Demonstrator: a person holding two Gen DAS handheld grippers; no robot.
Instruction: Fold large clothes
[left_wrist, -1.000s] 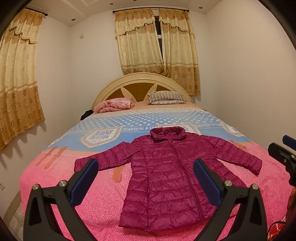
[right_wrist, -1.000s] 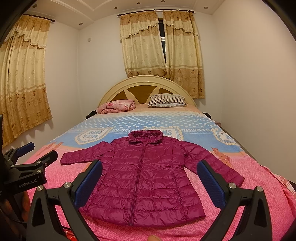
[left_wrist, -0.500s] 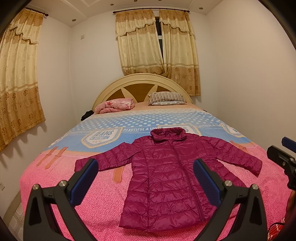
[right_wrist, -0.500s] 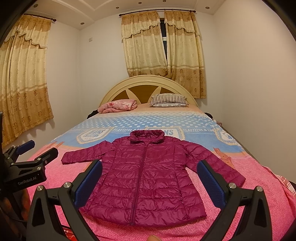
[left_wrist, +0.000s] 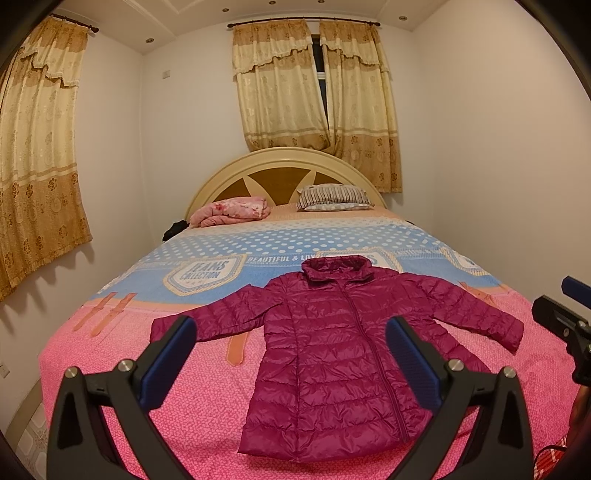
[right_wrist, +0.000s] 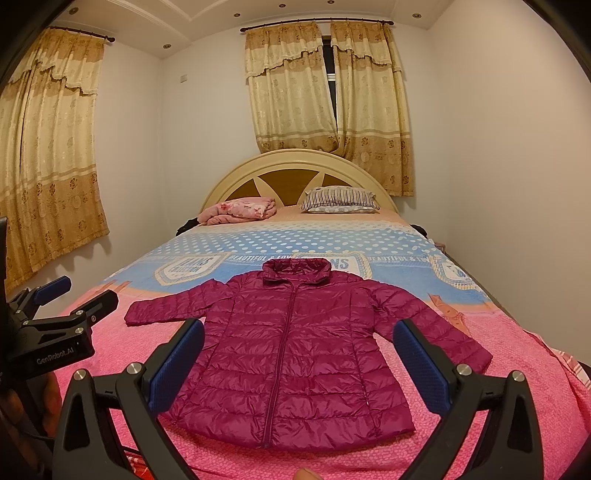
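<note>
A magenta quilted puffer jacket (left_wrist: 340, 350) lies flat, front up and zipped, on the pink end of the bed, sleeves spread to both sides; it also shows in the right wrist view (right_wrist: 295, 350). My left gripper (left_wrist: 291, 358) is open and empty, held above the foot of the bed, short of the jacket's hem. My right gripper (right_wrist: 299, 363) is open and empty too, held at the same end. Each gripper shows at the edge of the other's view: the right one (left_wrist: 565, 317), the left one (right_wrist: 55, 325).
The bed (left_wrist: 122, 369) has a pink and blue cover and a cream arched headboard (left_wrist: 284, 166). A folded pink blanket (left_wrist: 232, 210) and a striped pillow (left_wrist: 332, 197) lie at the head. Walls stand close on both sides; curtains hang behind and at left.
Both grippers have shifted very slightly; the jacket has not moved and both grippers stay open.
</note>
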